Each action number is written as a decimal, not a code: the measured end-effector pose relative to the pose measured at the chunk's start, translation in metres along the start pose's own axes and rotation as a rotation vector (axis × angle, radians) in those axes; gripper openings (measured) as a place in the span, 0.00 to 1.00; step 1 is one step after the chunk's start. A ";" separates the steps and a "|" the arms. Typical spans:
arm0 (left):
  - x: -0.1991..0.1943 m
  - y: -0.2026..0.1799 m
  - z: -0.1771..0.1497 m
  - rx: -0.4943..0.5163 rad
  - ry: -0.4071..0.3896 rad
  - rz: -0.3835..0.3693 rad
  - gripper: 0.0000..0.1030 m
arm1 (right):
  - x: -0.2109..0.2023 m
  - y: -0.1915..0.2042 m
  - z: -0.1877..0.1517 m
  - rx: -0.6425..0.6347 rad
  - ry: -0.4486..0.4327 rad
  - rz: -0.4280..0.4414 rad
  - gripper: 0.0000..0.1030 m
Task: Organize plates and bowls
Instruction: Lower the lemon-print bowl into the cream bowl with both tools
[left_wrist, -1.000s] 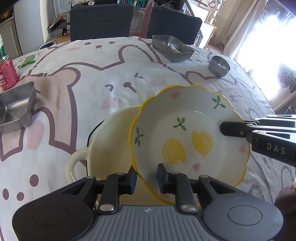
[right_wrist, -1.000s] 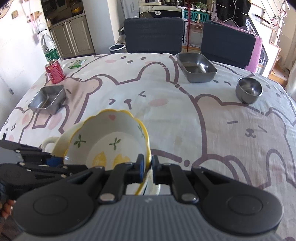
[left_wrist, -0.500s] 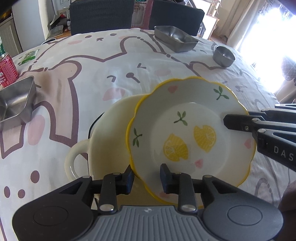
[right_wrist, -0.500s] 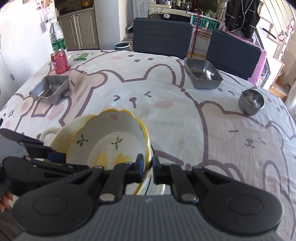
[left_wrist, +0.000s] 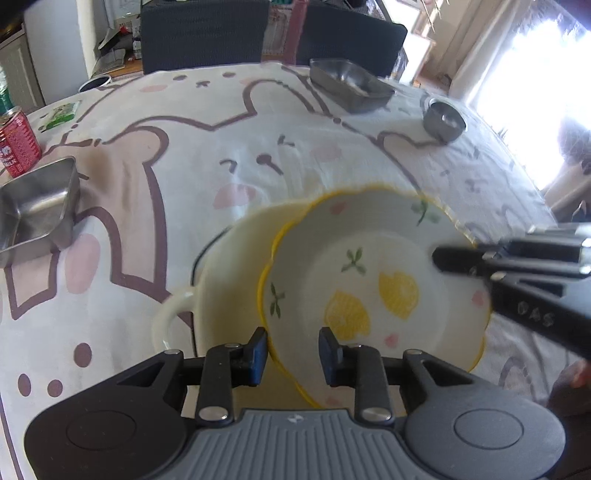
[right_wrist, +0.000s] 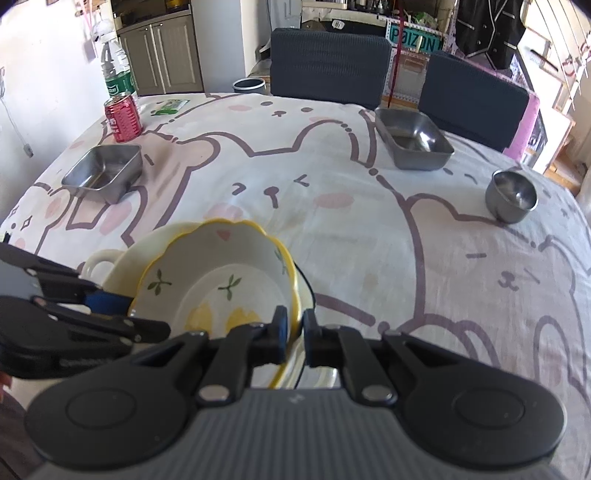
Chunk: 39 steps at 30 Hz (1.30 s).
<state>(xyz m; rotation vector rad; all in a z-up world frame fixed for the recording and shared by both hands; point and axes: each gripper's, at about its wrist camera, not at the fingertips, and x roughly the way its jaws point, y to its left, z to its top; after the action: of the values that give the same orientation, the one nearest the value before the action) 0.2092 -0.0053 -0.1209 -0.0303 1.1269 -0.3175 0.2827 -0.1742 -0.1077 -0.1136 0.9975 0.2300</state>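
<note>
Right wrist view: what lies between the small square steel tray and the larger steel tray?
Only bare tablecloth, as the right wrist view shows: small square steel tray left, larger steel tray right.

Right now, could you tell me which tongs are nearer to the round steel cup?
Right. The right tongs grip the lemon bowl's rim on the round steel cup's side; the left tongs straddle its opposite rim.

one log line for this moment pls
lemon bowl over cream dish | right hand-held gripper shut on rim | left hand-held gripper open around rim
</note>
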 end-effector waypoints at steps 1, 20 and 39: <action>-0.004 0.003 0.001 -0.011 -0.011 -0.002 0.30 | 0.002 -0.002 0.001 0.012 0.007 0.009 0.09; -0.030 0.010 0.009 -0.029 -0.098 -0.026 0.30 | 0.018 0.002 0.007 0.038 0.062 0.087 0.07; -0.029 0.013 0.008 -0.032 -0.085 -0.034 0.32 | 0.048 -0.013 0.011 0.192 0.175 0.174 0.09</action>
<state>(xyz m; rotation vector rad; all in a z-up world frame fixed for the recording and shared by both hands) 0.2084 0.0137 -0.0946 -0.0900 1.0477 -0.3255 0.3199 -0.1777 -0.1423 0.1308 1.2004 0.2854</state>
